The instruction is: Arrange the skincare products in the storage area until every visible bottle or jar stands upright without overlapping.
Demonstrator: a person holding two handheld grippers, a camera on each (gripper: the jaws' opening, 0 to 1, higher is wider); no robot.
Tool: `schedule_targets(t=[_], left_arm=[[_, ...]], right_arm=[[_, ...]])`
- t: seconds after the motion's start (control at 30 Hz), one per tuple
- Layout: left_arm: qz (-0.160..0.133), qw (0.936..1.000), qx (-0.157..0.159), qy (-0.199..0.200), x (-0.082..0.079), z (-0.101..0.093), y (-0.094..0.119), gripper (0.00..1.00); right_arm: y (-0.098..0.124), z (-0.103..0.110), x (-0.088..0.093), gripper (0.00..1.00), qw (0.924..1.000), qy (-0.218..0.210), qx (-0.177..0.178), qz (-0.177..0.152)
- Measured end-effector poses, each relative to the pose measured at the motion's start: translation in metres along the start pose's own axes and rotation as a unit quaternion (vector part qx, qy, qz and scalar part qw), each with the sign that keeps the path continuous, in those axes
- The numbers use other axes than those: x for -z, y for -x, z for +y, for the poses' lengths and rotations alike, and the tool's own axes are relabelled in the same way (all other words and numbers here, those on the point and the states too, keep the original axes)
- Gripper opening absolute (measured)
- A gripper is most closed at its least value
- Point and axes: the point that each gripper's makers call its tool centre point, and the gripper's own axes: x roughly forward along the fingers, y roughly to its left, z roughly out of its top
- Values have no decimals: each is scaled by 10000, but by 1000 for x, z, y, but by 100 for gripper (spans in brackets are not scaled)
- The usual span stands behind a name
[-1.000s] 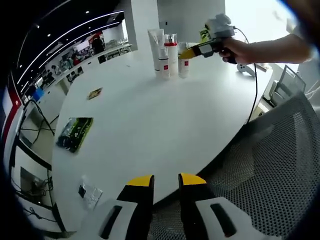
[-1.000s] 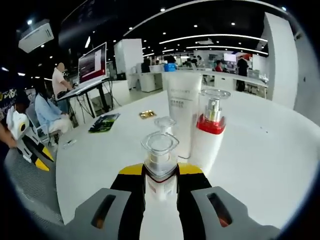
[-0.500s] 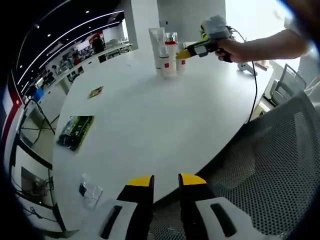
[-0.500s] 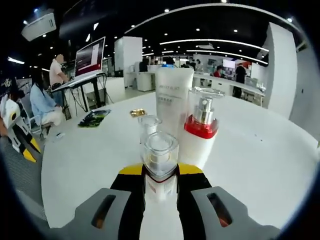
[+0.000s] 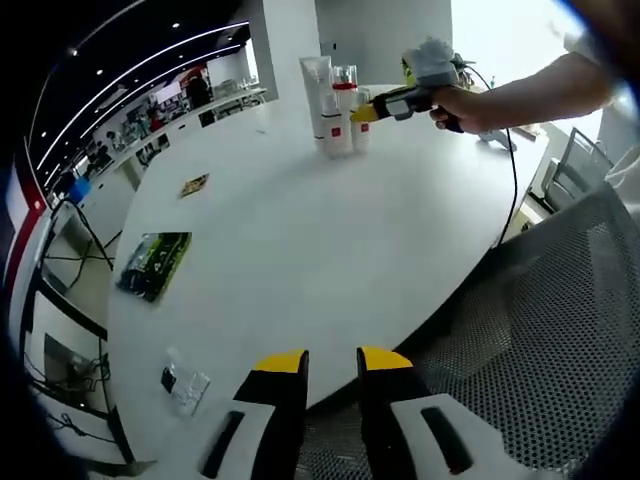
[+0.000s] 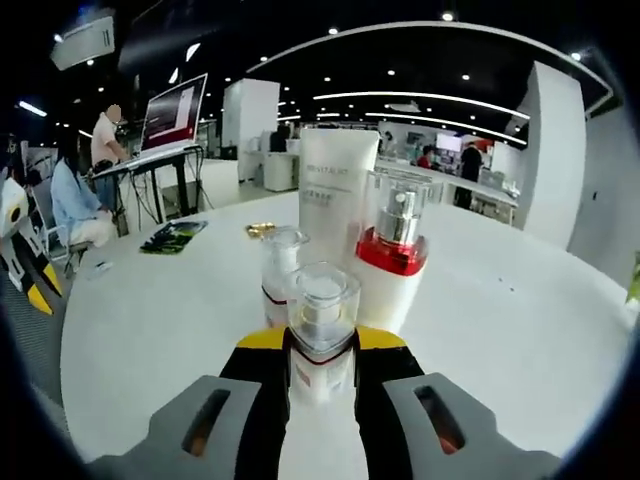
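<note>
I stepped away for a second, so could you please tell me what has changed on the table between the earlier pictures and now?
The right gripper, shut on the small clear-capped white bottle, has carried it closer to the standing group: the tall white tube, the red-collared pump bottle and the small clear-capped jar. The left gripper stayed open at the white table edge; nothing was let go.

The table (image 6: 520,330) is smooth, matt white. The bottle (image 6: 322,330) in the right gripper (image 6: 322,375) has a clear glossy plastic cap; the tube (image 6: 335,190) looks matt white plastic. The chair (image 5: 540,330) is grey mesh cloth.
</note>
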Motion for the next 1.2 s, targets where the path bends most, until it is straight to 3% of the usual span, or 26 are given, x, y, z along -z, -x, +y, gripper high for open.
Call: schedule_targets(t=[0.47,0.63,0.9,1.2], left_arm=[[-19,10000,5,-25,-1,-1,0,20],[-9,10000,3,-35,-1,-1,0,20],[42,10000,-1,-60,0,-1,0,20],[26,10000,-39,-51,-1,1,0,20]], right_arm=[[5,0,8,27,9997,-55,16,242],[8,1,13,26,9991,117,21,406],[13,-9,21,27,9982,69,76,588],[12,-26,19,26,9976,33,175,676]])
